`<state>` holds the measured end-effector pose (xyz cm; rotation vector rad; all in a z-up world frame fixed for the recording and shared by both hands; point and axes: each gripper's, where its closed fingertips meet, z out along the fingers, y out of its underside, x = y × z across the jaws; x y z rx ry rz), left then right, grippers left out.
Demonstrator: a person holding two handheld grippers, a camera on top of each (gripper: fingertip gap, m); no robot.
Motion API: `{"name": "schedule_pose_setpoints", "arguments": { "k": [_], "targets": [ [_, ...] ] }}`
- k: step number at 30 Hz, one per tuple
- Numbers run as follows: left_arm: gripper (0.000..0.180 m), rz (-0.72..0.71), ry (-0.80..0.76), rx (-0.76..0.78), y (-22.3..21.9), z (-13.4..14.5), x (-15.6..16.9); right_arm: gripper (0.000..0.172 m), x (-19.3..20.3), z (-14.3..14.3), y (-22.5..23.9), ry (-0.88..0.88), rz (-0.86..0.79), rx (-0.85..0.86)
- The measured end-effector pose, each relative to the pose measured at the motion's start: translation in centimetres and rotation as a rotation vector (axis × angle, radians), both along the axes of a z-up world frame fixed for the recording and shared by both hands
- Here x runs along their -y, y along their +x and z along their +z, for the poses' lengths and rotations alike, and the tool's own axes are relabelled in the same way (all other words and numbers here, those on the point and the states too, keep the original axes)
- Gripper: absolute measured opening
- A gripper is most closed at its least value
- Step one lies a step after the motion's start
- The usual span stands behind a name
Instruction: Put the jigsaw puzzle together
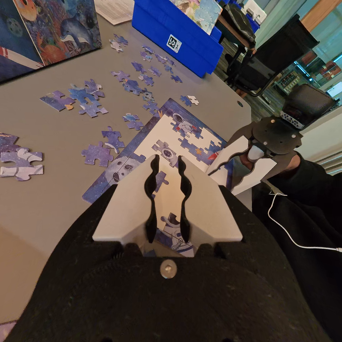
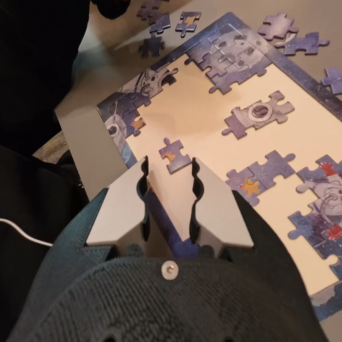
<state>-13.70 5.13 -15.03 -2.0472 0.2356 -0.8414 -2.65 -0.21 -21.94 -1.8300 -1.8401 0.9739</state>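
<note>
You're looking at a grey table (image 1: 46,194) carrying a blue bin (image 1: 166,24) at its far edge, with a black-and-white sticker (image 1: 174,43) showing on the bin's side. A pastel picture panel (image 1: 201,11) is leaning inside it. A big box (image 1: 55,31) printed with sea creatures is sitting far left, and a printed paper sheet (image 1: 114,11) is lying behind it. Two black chairs (image 1: 273,55) (image 1: 311,100) are standing off the table's right side. A white cable (image 1: 281,227) is trailing across dark fabric at the right.

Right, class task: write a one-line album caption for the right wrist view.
Open hand-held gripper hovers by a loose star piece on the half-filled puzzle tray.
</note>
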Motion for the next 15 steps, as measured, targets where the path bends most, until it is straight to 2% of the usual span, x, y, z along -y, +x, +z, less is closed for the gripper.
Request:
{"name": "schedule_pose_setpoints", "arguments": {
  "k": [4,8,15],
  "targets": [
    [0.019,0.001,-0.001,0.007,-0.1,0.0,-0.1,0.043,1.2,0.2,0.9,-0.059,0.032,0.036],
    [0.019,0.001,0.001,0.008,0.0,0.0,0.0,0.041,2.3,0.8,0.9,-0.148,0.073,0.003],
    [0.019,-0.001,0.002,0.005,0.1,0.1,-0.1,0.037,1.3,0.2,1.2,-0.100,0.028,0.031]
  ]
}}
